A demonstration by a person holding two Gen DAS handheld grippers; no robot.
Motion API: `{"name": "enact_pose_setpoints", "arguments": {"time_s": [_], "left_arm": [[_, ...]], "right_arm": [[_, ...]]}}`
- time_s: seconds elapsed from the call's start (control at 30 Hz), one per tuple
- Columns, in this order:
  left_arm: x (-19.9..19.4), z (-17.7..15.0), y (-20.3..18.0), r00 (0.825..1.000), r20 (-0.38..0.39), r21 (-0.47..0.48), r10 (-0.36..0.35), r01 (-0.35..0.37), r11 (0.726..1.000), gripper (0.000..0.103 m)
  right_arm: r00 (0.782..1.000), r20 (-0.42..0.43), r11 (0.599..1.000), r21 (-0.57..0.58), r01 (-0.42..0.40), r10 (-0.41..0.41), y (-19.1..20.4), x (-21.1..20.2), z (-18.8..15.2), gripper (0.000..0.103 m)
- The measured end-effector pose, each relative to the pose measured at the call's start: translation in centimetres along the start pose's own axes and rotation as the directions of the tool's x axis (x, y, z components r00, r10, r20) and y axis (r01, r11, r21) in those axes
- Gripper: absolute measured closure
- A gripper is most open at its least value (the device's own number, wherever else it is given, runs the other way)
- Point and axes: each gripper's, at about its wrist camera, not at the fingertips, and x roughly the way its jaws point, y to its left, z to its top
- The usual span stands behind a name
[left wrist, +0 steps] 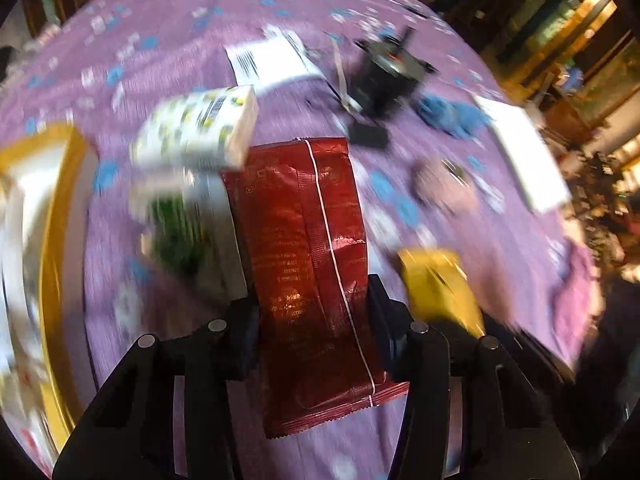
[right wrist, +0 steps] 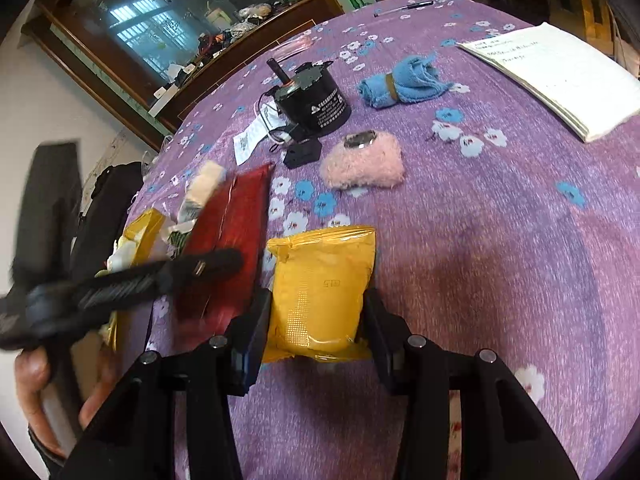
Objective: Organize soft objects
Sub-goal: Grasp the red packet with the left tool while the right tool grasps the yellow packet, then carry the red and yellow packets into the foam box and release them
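My left gripper [left wrist: 312,312] is shut on a dark red foil packet [left wrist: 308,248] and holds it above the purple flowered cloth; the packet also shows in the right wrist view [right wrist: 236,236], with the left gripper [right wrist: 208,268] blurred. My right gripper [right wrist: 316,320] is shut on a yellow packet [right wrist: 324,284], which also shows in the left wrist view [left wrist: 436,284]. A pink fluffy pouch [right wrist: 362,162] and a rolled blue towel [right wrist: 404,84] lie farther out on the cloth.
A yellow-rimmed tray [left wrist: 60,240] with packets is at the left. A white tissue pack [left wrist: 200,128] and a green-printed pack [left wrist: 188,232] lie beside it. A black motor [right wrist: 310,100], a white notebook [right wrist: 560,76] and paper slips [right wrist: 252,136] lie on the cloth.
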Motion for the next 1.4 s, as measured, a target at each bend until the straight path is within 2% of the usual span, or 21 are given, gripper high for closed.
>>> {"name": "enact_pose_setpoints", "arguments": {"time_s": [0.07, 0.13, 0.3, 0.4, 0.53, 0.63, 0.77, 0.97, 1.1, 1.27, 1.4], "left_arm": [[-1.9, -2.1, 0.2, 0.997, -0.003, 0.009, -0.076, 0.076, 0.997, 0.057], [-3.4, -4.0, 0.6, 0.993, -0.001, 0.0, -0.122, 0.122, 0.993, 0.057], [-5.6, -8.7, 1.3, 0.988, 0.039, 0.012, -0.152, 0.152, 0.988, 0.057], [-7.7, -11.2, 2.2, 0.975, 0.081, -0.015, -0.209, 0.211, 0.977, 0.057], [-11.7, -12.7, 4.1, 0.957, 0.15, -0.032, -0.248, 0.255, 0.966, 0.057], [-15.6, -13.5, 6.2, 0.951, 0.224, -0.049, -0.211, 0.228, 0.973, 0.057], [-19.5, -14.3, 9.9, 0.948, 0.298, -0.121, -0.112, 0.154, 0.981, 0.057], [-20.6, -14.6, 14.2, 0.943, 0.332, -0.212, -0.03, 0.106, 0.971, 0.057], [-20.1, -15.1, 16.1, 0.947, 0.321, -0.237, -0.014, 0.094, 0.967, 0.057], [-18.7, -15.0, 18.0, 0.957, 0.29, -0.256, 0.014, 0.064, 0.965, 0.057], [-17.6, -14.9, 19.4, 0.963, 0.269, -0.268, -0.011, 0.086, 0.96, 0.057]], "right_arm": [[1.0, -0.007, 1.0, 0.008, -0.004, 0.004, 0.1, -0.2, -0.4, 0.057], [1.0, -0.019, 1.0, -0.002, -0.007, 0.007, 0.6, -0.3, -0.9, 0.058], [0.999, -0.029, 0.998, -0.041, 0.043, -0.044, 2.5, -0.4, -2.2, 0.058], [0.999, -0.025, 0.999, -0.035, -0.021, 0.02, 3.7, -1.0, -3.0, 0.058], [0.998, -0.01, 0.995, -0.078, -0.055, 0.055, 6.3, -2.1, -3.6, 0.058], [0.993, 0.007, 0.985, -0.131, -0.112, 0.114, 8.9, -3.3, -4.2, 0.058], [0.974, -0.014, 0.957, -0.186, -0.224, 0.226, 12.4, -4.1, -4.6, 0.058], [0.949, -0.101, 0.915, -0.254, -0.315, 0.299, 17.4, -2.5, -5.0, 0.058], [0.943, -0.158, 0.899, -0.293, -0.327, 0.292, 20.5, -0.1, -5.6, 0.058], [0.94, -0.222, 0.891, -0.319, -0.322, 0.26, 22.5, 2.8, -6.6, 0.058], [0.946, -0.233, 0.9, -0.322, -0.295, 0.226, 23.1, 4.6, -6.6, 0.058]]}}
